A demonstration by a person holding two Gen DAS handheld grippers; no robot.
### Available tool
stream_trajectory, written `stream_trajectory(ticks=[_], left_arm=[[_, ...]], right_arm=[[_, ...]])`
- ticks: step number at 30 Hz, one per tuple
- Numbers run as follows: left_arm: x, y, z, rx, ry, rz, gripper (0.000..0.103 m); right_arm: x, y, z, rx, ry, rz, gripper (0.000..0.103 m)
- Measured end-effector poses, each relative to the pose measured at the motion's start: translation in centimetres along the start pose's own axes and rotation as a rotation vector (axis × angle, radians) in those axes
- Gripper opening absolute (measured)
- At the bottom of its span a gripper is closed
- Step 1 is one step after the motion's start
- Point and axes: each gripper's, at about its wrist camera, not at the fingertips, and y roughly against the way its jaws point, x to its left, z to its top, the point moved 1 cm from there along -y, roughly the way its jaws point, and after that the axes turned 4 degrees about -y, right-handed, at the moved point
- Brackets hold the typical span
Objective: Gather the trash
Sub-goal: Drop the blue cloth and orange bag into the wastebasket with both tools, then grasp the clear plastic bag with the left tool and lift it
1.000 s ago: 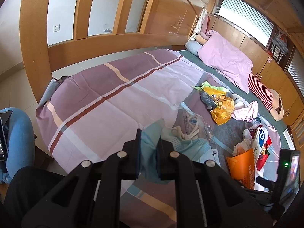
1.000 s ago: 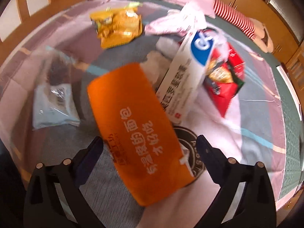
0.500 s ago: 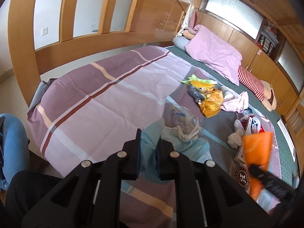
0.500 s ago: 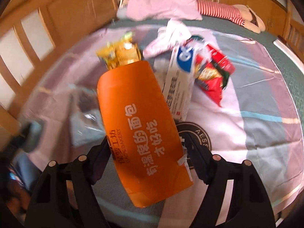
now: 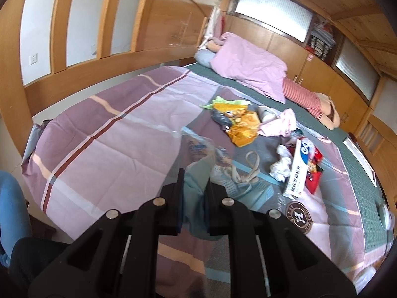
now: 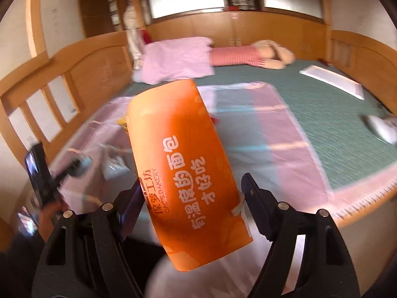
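My left gripper (image 5: 194, 181) is shut on the rim of a clear plastic bag (image 5: 198, 154). The bag hangs over the bed with a pale blue packet and a beige cord inside. My right gripper (image 6: 192, 181) is shut on an orange bakery bag (image 6: 178, 164), its pads pressing both long edges, lifted above the bed. In the right wrist view the clear bag (image 6: 111, 164) shows blurred at the lower left. Loose trash lies on the bedspread: yellow wrappers (image 5: 242, 126), crumpled tissue (image 5: 281, 166), a white and blue box (image 5: 299, 168) and a red snack packet (image 5: 314, 171).
A purple striped bedspread (image 5: 99, 136) covers the near part of the bed. A pink pillow (image 5: 250, 74) and a striped plush toy (image 5: 305, 96) lie at the far end. A wooden rail (image 5: 99, 74) runs along the left. A person's leg in blue jeans (image 5: 12, 211) is at the lower left.
My right gripper has lifted the orange bag off the bed and swung it up and left. The orange bag has left the left wrist view. My left gripper has shifted a little and rolled.
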Motion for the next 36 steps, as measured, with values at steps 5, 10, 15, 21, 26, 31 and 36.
stream_trajectory(ticks=[5, 10, 15, 21, 26, 31, 36], left_arm=[[-0.7, 0.9, -0.3, -0.009, -0.032, -0.025, 0.014], [-1.5, 1.9, -1.0, -0.024, -0.073, -0.058, 0.014], [-2.2, 3.6, -1.6, -0.023, -0.07, -0.227, 0.014], [-5.1, 6.4, -3.1, 0.099, -0.045, -0.611, 0.013], [-10.4, 9.8, -5.1, 0.164, -0.217, -0.875, 0.014], [-17.4, 13.5, -10.9, 0.259, -0.573, -1.061, 0.034], [-20.4, 14.4, -14.5, 0.247, -0.733, -1.03, 0.081]], right_arm=[[-2.7, 0.4, -5.4, 0.182, 0.008, -0.005, 0.078], [-3.7, 0.0, -7.1, 0.198, -0.031, -0.004, 0.088], [-5.7, 2.6, -5.1, 0.046, -0.201, 0.062, 0.091], [-7.5, 5.6, -4.3, -0.099, -0.309, 0.063, 0.093], [-8.3, 6.7, -4.3, -0.155, -0.344, 0.049, 0.093], [-8.5, 7.0, -3.8, -0.16, -0.369, 0.074, 0.093], [-7.9, 6.6, -3.5, -0.152, -0.362, 0.085, 0.093]])
